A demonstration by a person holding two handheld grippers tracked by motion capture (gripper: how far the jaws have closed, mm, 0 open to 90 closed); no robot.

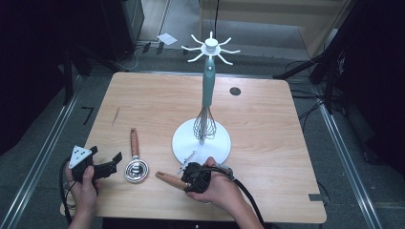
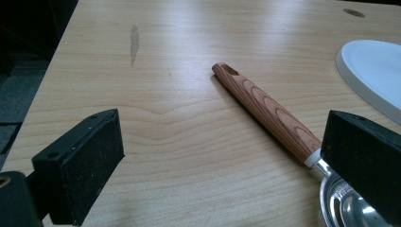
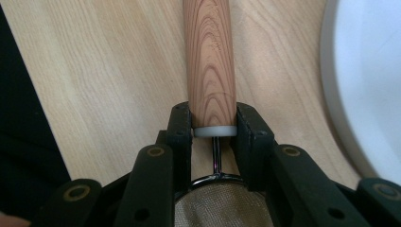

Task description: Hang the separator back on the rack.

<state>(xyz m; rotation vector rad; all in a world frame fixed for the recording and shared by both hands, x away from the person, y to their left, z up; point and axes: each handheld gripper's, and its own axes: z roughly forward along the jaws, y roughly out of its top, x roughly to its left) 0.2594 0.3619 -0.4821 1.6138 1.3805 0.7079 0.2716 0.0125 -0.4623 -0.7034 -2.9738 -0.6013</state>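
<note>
A small fine-mesh metal strainer with a wood-grain handle (image 3: 210, 61) is gripped by the right gripper (image 3: 213, 127), whose jaws are closed on the lower end of the handle, just above the grey collar where the wire stem runs down to the mesh bowl. In the high view this strainer (image 1: 169, 179) lies near the front edge of the light wooden surface (image 1: 267, 119), its handle pointing to the left, with the right gripper (image 1: 197, 177) over its bowl end, just beside the white round base of the utensil stand (image 1: 222, 145). From one of the white pegs at the top of the stand a teal-handled wire whisk (image 1: 207, 102) is already hung. The step in hand is judged to be the pick-up of the strainer for hanging on the stand. The left gripper (image 1: 102, 167) is held wide open at the front left corner, with nothing between its jaws; ahead of it lies a polished steel measuring scoop with a wood-grain handle (image 2: 267, 111), untouched. For the next move, the strainer would need to be lifted clear of the surface, raised past the whisk without striking it, and turned so that the handle's end can be brought to a free peg; whether that end carries a hanging hole cannot be told.
</note>
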